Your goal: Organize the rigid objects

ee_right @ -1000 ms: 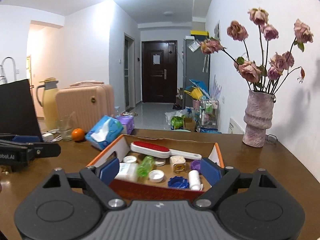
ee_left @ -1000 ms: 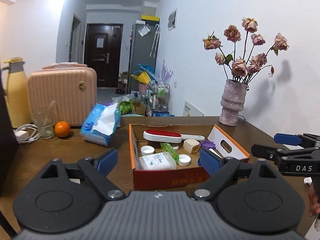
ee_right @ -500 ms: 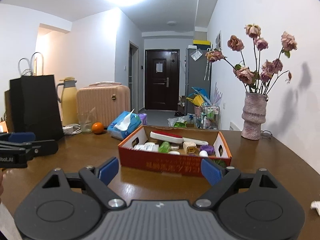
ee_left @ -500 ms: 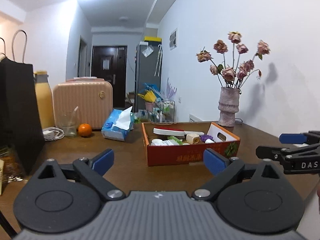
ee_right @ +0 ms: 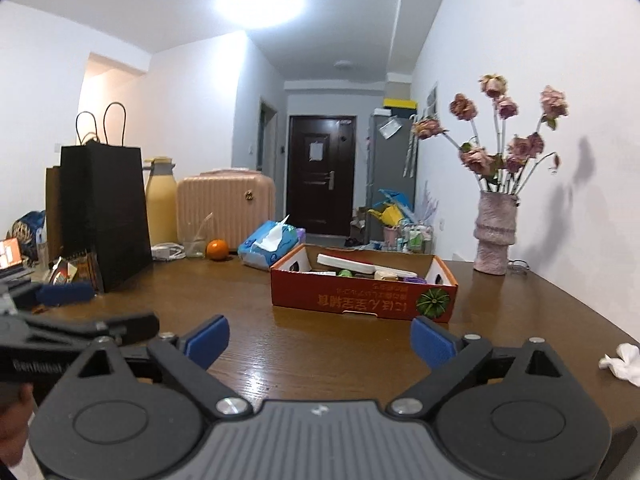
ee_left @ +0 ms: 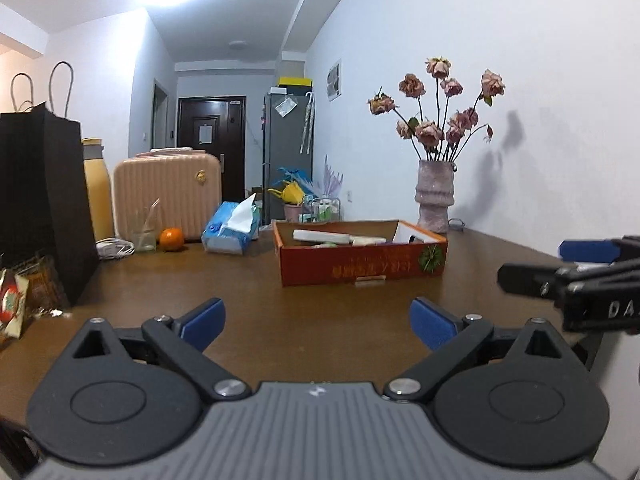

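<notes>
Left wrist view showed the box straight ahead of the left gripper, well apart from the fingers, with bare table between. The box's long side ran across the view, its printed front wall facing the fingers. The left jaws were opening, already wide, with nothing between them. The right gripper was likewise opening wide and empty, and it faced the same front wall from slightly to the box's left. Neither gripper looked clearly nearer the box; both stood level with each other on its front side.

Inside the box lay a white brush along the back, a green bottle, a small beige block and a purple piece; the front wall hid whatever else lay lower. Left of the box sat a tissue pack and an orange; right of it, near the wall, a vase. Judged from this, the rigid objects were already gathered in the box.
</notes>
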